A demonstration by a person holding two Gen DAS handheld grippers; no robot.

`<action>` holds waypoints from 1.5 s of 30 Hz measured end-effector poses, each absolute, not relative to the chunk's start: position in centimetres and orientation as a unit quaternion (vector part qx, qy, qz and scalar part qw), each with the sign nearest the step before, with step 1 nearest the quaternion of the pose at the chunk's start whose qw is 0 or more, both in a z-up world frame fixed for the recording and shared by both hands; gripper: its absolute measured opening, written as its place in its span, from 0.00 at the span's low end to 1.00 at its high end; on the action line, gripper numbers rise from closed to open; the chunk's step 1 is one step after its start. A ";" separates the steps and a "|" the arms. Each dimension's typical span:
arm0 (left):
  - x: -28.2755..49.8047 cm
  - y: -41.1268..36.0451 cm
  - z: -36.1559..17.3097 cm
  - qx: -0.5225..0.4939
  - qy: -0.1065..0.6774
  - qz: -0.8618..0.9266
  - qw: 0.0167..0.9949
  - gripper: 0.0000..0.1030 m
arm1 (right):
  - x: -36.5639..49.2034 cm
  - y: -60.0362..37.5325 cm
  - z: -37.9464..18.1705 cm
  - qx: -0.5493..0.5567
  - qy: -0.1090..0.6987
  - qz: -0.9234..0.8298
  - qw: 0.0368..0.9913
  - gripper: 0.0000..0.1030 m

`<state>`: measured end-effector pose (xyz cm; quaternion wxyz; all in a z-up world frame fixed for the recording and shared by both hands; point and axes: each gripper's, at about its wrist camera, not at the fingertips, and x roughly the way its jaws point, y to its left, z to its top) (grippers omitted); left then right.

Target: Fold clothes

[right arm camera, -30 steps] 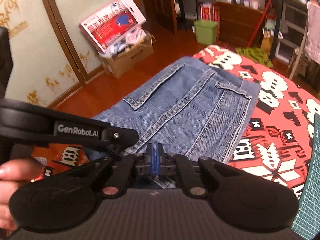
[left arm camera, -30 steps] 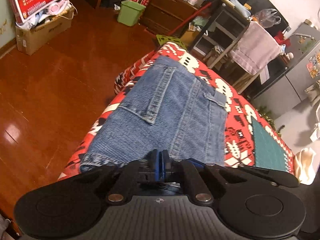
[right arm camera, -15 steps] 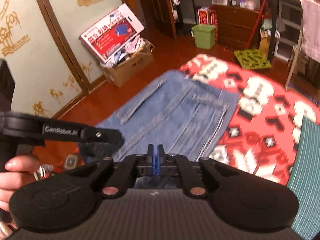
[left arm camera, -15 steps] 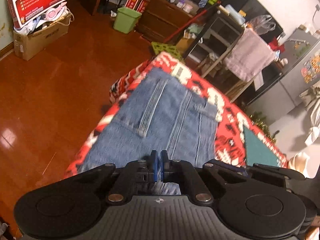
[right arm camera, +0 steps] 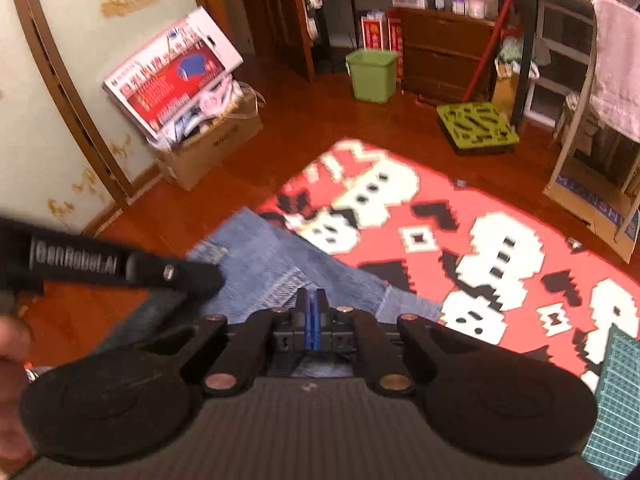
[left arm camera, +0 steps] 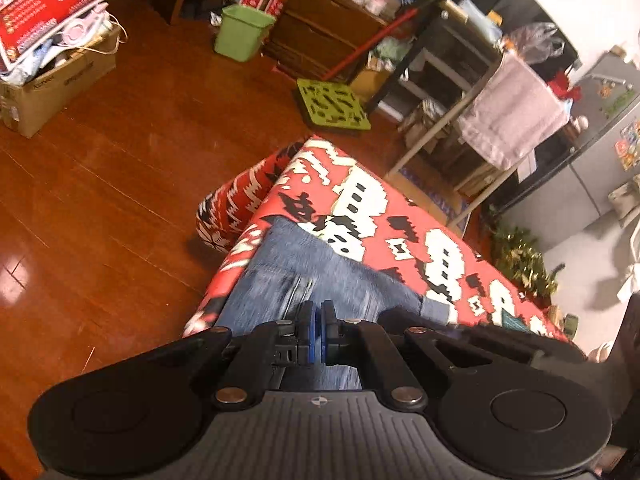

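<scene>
While pinched on the near edge of blue denim jeans [left arm camera: 320, 276] spread over a red, white and black patterned counter [left arm camera: 404, 216]: both pairs of fingers, left [left arm camera: 319, 330] and right [right arm camera: 310, 320], pressed together side by side, cloth stretching straight ahead toward the far edge.

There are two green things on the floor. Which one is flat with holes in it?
The green mat by the red broom handle: it lies flat with dark cut-outs. The green bin stands upright, open on top.
</scene>
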<state>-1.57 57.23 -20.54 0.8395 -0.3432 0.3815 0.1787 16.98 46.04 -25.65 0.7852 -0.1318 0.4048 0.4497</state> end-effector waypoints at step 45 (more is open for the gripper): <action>-0.8 64.5 -19.4 -0.380 0.341 0.189 0.839 0.01 | 21.7 41.6 -24.0 -0.083 0.395 0.462 0.790 0.01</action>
